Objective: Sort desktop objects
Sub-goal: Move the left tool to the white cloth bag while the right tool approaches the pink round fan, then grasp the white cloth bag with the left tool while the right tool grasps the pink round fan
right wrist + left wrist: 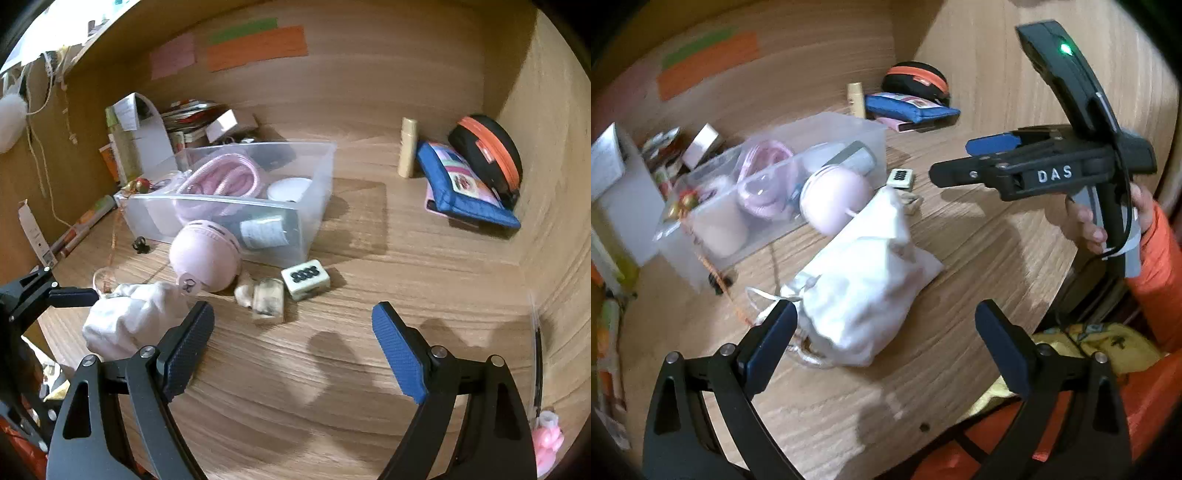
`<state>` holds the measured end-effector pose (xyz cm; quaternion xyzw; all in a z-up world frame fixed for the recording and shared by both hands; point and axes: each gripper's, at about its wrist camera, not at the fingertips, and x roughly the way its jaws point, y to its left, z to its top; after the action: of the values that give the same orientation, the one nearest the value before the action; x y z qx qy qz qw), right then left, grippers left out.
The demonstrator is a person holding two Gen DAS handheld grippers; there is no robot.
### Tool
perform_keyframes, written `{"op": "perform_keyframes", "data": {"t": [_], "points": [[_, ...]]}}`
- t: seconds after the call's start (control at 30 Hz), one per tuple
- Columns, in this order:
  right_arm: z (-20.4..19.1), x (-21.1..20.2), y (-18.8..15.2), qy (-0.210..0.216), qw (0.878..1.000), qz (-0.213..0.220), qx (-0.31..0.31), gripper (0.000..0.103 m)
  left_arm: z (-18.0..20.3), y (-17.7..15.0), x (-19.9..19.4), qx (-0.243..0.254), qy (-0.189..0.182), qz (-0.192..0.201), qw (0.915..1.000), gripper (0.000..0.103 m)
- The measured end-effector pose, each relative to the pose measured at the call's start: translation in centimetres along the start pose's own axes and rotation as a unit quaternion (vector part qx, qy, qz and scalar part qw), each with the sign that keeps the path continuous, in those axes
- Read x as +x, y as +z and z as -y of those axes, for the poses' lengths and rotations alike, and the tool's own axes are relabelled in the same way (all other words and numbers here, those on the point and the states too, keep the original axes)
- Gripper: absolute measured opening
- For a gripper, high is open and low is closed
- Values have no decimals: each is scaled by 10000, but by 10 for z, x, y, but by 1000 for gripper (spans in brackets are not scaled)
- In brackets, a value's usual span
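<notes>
My left gripper (886,325) stands spread wide with nothing gripped; the white drawstring bag (864,280) lies on the wooden desk (960,362) just ahead of it, its gathered neck touching or nearly touching the left-hand pad, the bulk reaching between the fingers. My right gripper (293,325) is also parted wide and empty over bare desk. Just past its fingers lie a small clear scuffed case (267,301) and a white tile with dark dots (306,278), close together. Left of them sits a pink round gadget (205,254) against the clear plastic bin (295,236) holding pink cords. Far right, a blue pouch (465,192) leans by a black-and-orange case (487,151).
</notes>
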<state>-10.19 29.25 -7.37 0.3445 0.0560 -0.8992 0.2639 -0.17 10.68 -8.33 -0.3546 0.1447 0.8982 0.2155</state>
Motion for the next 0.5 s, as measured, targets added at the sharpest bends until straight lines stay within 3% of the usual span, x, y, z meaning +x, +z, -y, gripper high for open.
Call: {"op": "perform_keyframes", "data": {"t": [0.37, 0.5], "points": [[22, 8, -2, 199, 9985, -187, 465, 86, -13, 17, 45, -86, 270, -608, 9978, 101], [18, 16, 1, 83, 9992, -305, 227, 86, -38, 22, 61, -720, -73, -977, 9926, 103]]}}
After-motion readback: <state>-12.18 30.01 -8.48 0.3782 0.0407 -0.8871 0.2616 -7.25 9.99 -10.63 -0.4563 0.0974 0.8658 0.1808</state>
